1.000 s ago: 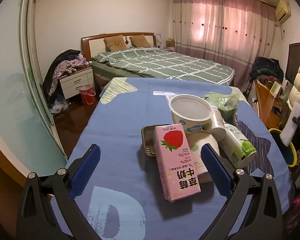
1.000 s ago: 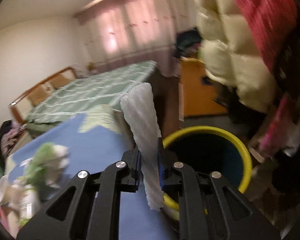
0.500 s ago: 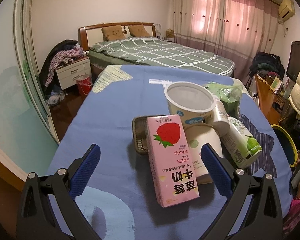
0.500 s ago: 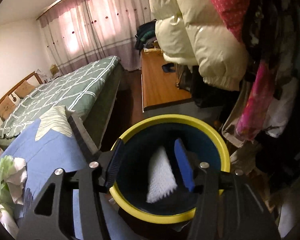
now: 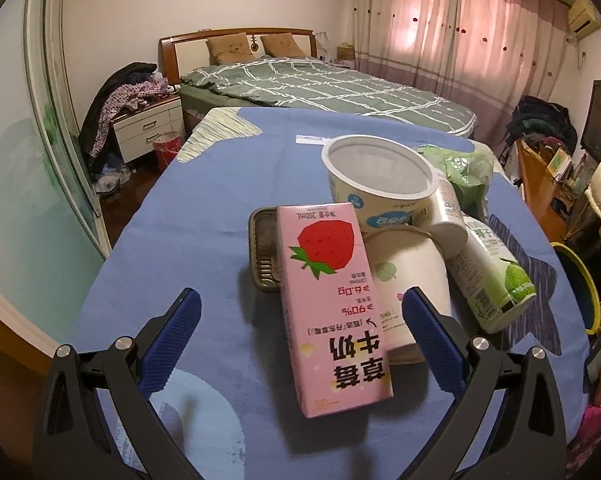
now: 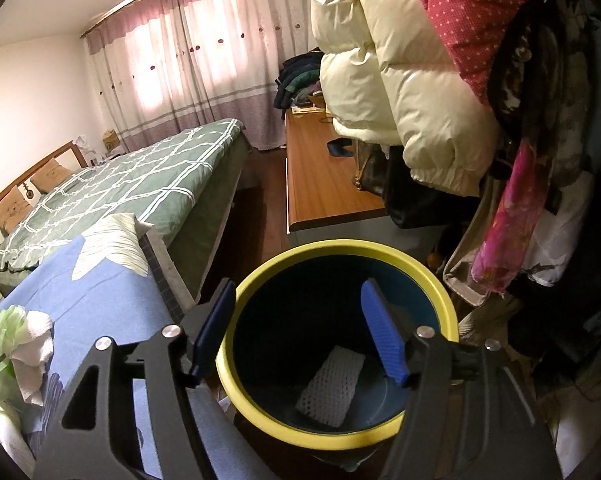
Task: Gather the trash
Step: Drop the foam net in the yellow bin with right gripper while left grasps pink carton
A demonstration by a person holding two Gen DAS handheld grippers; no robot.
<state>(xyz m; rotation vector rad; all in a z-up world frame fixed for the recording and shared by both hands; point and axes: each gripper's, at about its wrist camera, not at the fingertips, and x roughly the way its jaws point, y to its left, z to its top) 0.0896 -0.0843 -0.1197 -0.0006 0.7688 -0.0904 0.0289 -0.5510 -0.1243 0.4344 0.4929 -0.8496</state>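
below the right gripper (image 6: 298, 334), jaws opening with nothing between, white foam net (image 6: 332, 388) lies in yellow-rimmed bin (image 6: 340, 438), while left gripper (image 5: 300, 340) closes slightly, empty, straddling pink milk carton (image 5: 332, 304) on counter (image 5: 188, 216) for next grab.

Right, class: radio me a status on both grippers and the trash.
Left gripper closing around carton. Right gripper opening, empty, above bin. Foam net in bin.

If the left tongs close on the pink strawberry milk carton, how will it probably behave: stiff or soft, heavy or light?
The pink carton lies flat with sharp, undented edges, so it probably feels fairly stiff, though hard squeezing may dent it. Among the other trash it is likely empty and light. One end rests on the metal tray, so it might slide or tilt when nudged.
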